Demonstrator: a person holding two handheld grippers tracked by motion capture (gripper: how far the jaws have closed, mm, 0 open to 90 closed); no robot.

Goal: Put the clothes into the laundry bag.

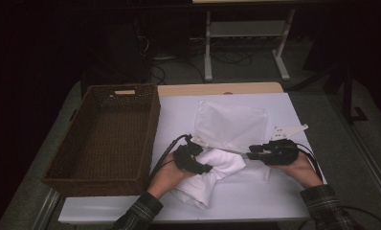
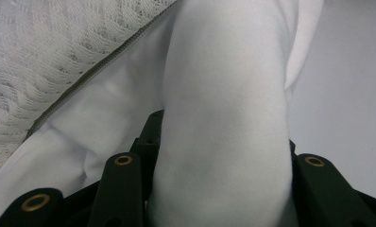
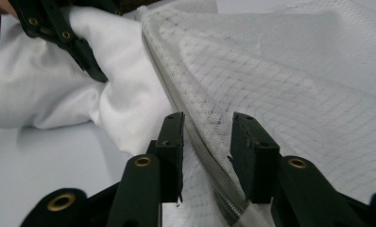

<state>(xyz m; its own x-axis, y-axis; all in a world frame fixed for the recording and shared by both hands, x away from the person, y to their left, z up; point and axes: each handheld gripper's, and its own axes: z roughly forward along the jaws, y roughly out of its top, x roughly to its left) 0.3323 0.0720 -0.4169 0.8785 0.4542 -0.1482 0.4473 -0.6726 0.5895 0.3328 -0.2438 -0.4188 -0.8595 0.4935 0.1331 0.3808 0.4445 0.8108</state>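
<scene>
One wicker basket (image 1: 105, 139), one mesh bag (image 1: 231, 122), one white cloth (image 1: 212, 175), two grippers: left (image 1: 198, 160), right (image 1: 255, 152).

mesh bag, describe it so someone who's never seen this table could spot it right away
On the white table, look right of the brown wicker basket. The mesh bag lies flat at mid-table, a pale see-through net with a grey zipper along its near edge, unlike the solid white cloth bunched beside it.

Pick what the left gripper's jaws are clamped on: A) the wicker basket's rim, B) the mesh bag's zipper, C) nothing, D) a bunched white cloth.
D: in the left gripper view the left gripper has a thick fold of the white cloth pinched between its jaws, beside the mesh bag.
</scene>
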